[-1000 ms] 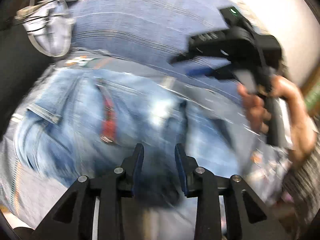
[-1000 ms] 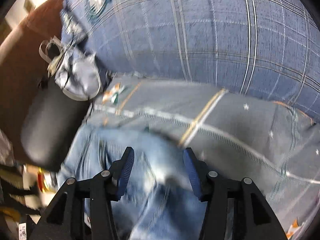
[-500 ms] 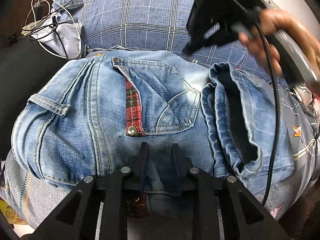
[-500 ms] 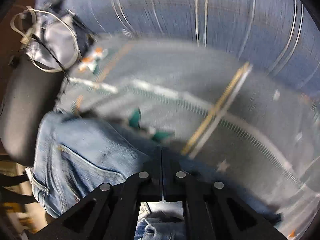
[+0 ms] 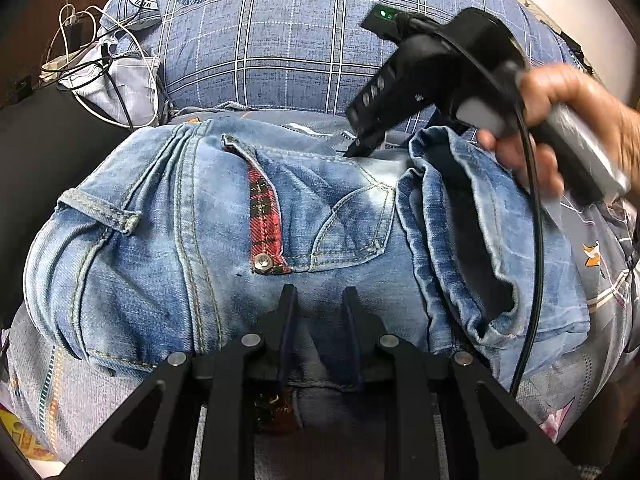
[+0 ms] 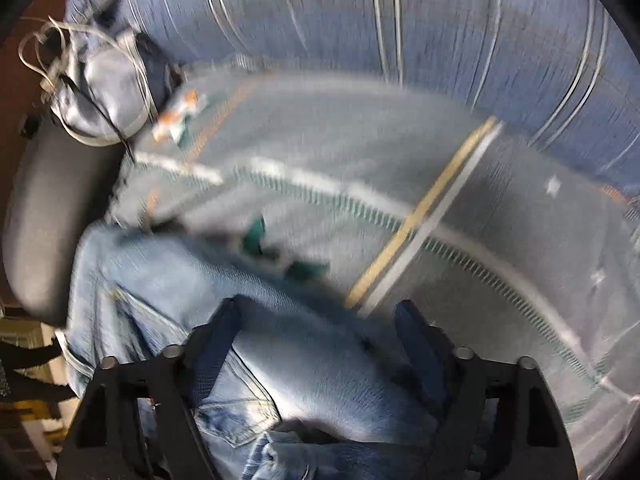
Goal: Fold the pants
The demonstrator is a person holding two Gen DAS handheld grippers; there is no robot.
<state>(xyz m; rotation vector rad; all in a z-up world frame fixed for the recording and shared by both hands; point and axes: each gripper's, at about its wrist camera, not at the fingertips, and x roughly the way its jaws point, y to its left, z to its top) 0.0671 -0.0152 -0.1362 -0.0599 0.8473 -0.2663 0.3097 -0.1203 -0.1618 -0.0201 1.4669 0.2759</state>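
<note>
Light blue jeans [image 5: 168, 248] lie folded on a grey patterned bed sheet, back pocket with red plaid trim [image 5: 265, 220] facing up and a leg hem [image 5: 456, 240] folded over at the right. My left gripper [image 5: 318, 300] is narrowly open at the near edge of the jeans, with denim between its fingers. My right gripper [image 5: 362, 148] shows in the left wrist view, tip down at the far edge of the jeans. In the blurred right wrist view it [image 6: 320, 320] is open over the jeans [image 6: 288, 344].
A blue plaid pillow [image 5: 288, 40] lies behind the jeans. A pale pouch with white and black cables [image 5: 104, 76] sits at the far left beside a dark cushion [image 5: 36, 148]. The grey sheet [image 6: 440, 168] extends to the right.
My right gripper opened from shut and let go of the jeans' far edge. My left gripper's fingers have parted a little on the near edge.
</note>
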